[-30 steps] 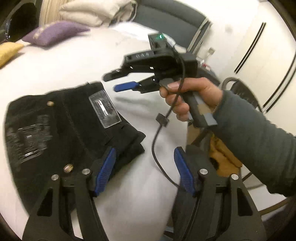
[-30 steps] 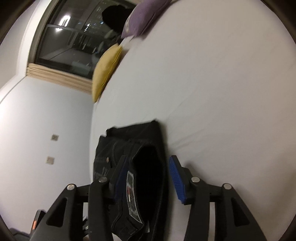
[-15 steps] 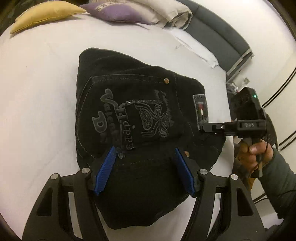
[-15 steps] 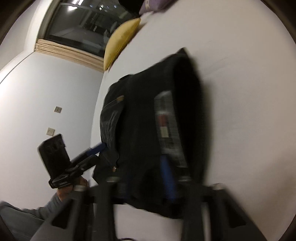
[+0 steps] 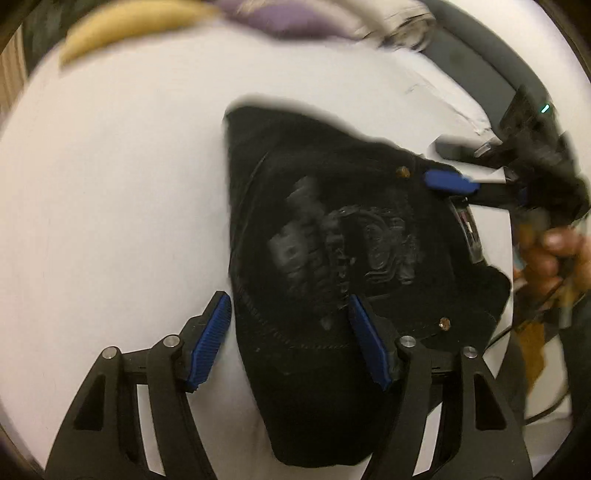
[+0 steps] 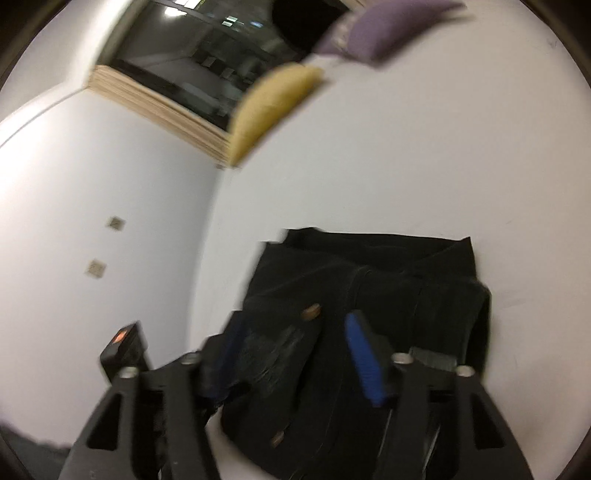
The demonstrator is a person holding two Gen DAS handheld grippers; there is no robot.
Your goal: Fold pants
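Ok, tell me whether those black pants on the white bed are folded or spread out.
Folded. The black pants lie as a compact bundle on the white bed, layers stacked at the edge, back pocket print on top, no legs stretched out.

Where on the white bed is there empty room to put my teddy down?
The widest bare stretch of the white bed lies left of the folded black pants, below the yellow pillow. A narrower strip runs between the pants and the purple pillow. The right edge is crowded by the right gripper and hand.
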